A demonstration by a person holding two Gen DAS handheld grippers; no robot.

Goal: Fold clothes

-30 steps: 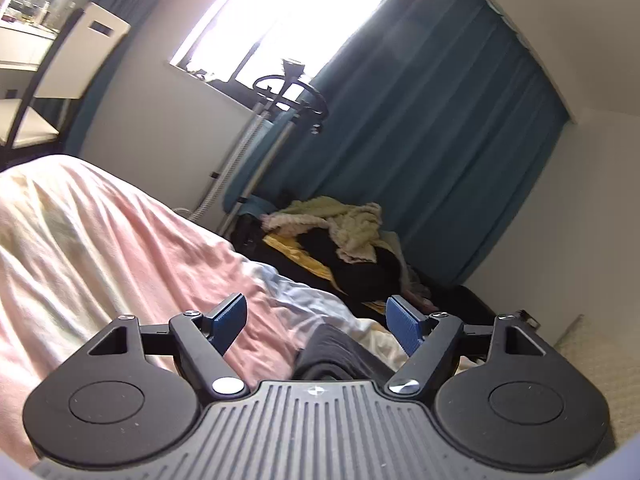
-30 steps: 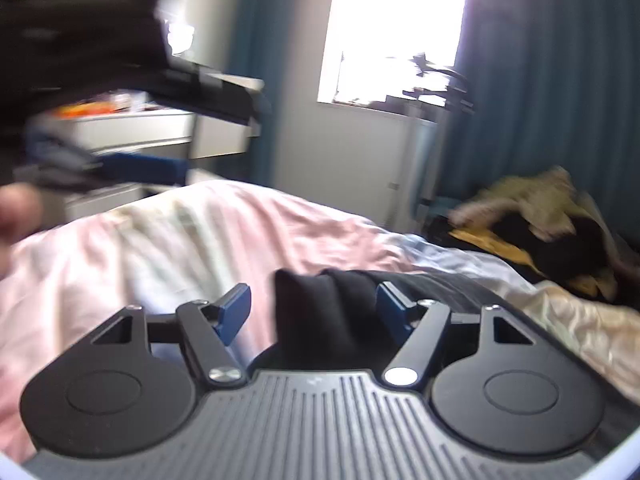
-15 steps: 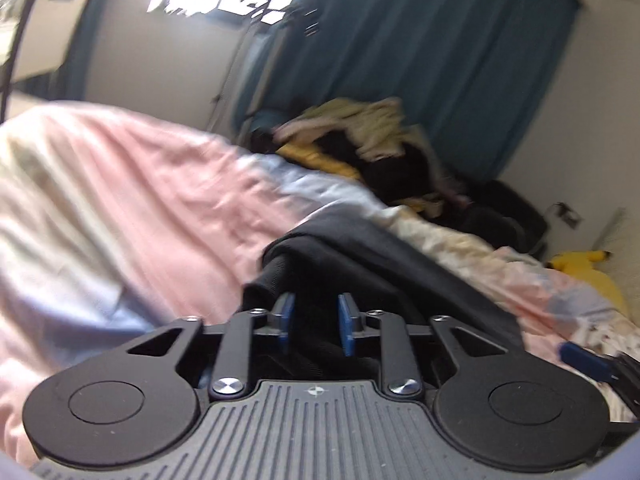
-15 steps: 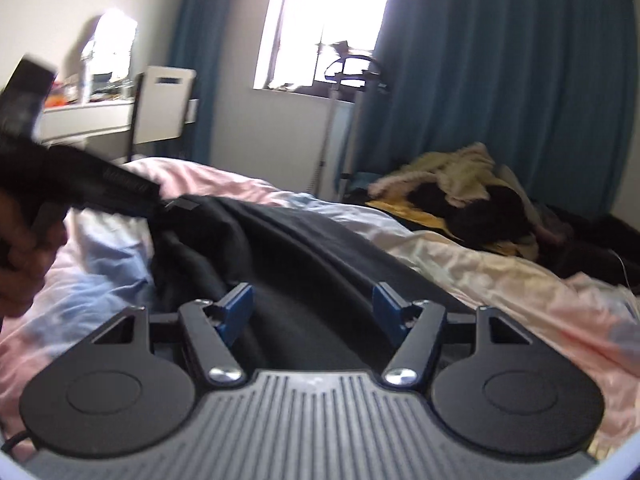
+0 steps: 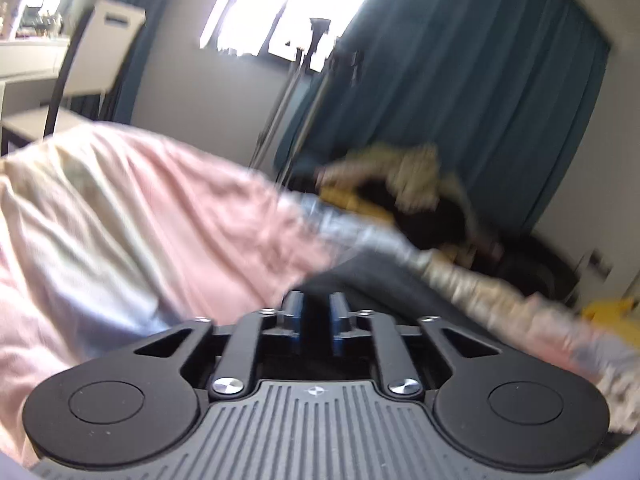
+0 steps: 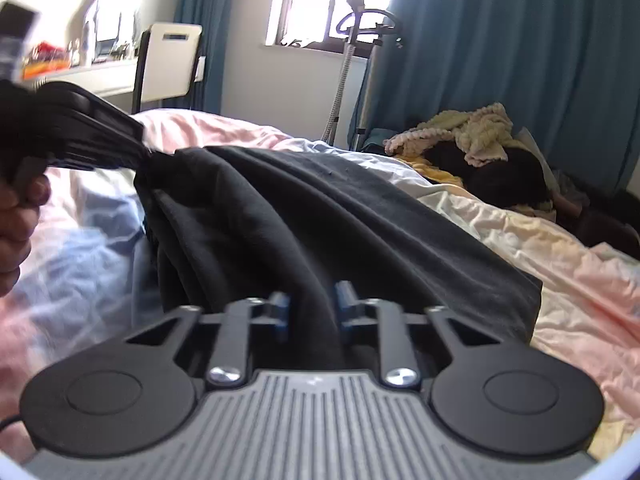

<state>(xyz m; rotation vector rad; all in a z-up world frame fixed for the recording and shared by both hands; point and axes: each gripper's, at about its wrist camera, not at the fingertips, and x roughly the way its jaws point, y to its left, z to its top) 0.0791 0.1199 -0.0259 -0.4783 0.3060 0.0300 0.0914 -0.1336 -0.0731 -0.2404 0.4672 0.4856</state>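
A black garment (image 6: 300, 216) lies stretched across the pink and white bedcover (image 6: 580, 292). My right gripper (image 6: 309, 312) is shut on a fold of its near edge. My left gripper (image 5: 316, 316) is shut on the black garment (image 5: 360, 280) at another corner; in the right wrist view the left gripper (image 6: 136, 152) shows at the far left, held by a hand, pulling the cloth taut and a little above the bed. The left wrist view is blurred.
A pile of other clothes (image 6: 480, 148) lies at the bed's far right before blue curtains (image 6: 520, 40). A garment steamer stand (image 6: 352, 40) is by the window. A white chair (image 6: 168, 68) and a desk (image 6: 80, 72) are at the left.
My left gripper went from open to shut on the black garment and lifted it leftward. My right gripper closed on the garment's near edge. The cloth now spreads between them.
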